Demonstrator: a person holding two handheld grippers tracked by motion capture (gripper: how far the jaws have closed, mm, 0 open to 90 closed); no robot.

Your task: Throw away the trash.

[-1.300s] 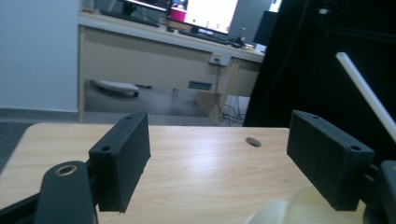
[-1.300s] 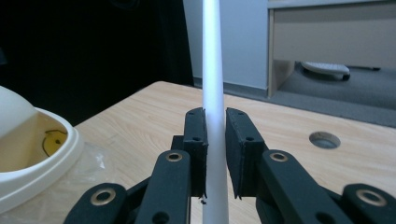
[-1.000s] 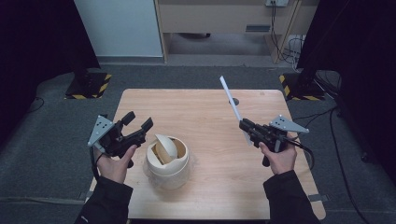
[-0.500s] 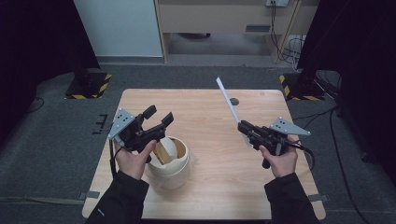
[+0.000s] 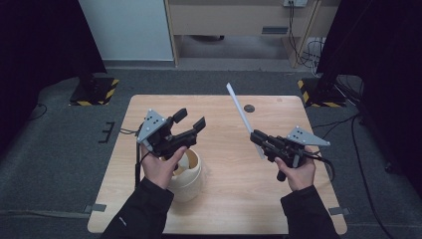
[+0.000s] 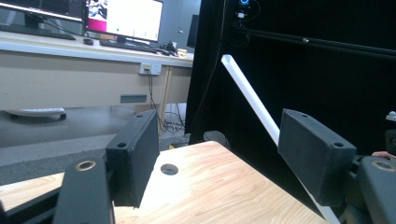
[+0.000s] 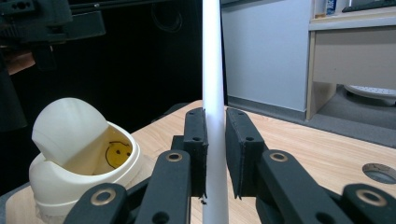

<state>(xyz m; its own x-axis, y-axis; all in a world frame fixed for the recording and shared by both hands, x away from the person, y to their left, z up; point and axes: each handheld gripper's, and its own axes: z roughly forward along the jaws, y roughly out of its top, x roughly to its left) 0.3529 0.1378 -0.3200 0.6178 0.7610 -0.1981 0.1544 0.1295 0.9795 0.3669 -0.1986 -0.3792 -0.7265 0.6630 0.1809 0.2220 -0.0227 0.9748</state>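
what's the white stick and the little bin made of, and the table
White stick: probably matte plastic, uniformly white, with an open, hollow-looking end in the left gripper view. Little bin: likely smooth cream plastic with a soft sheen and a moulded swing lid. Table: light wood or wood-look laminate, with visible grain lines.

A long white plastic strip [image 5: 242, 115] crosses mid-frame. Lower left sits a cream round plastic bin [image 7: 79, 158] with a yellow smiley face inside. Both black tongs hover over the light wood-grain worktop [image 5: 224, 179].
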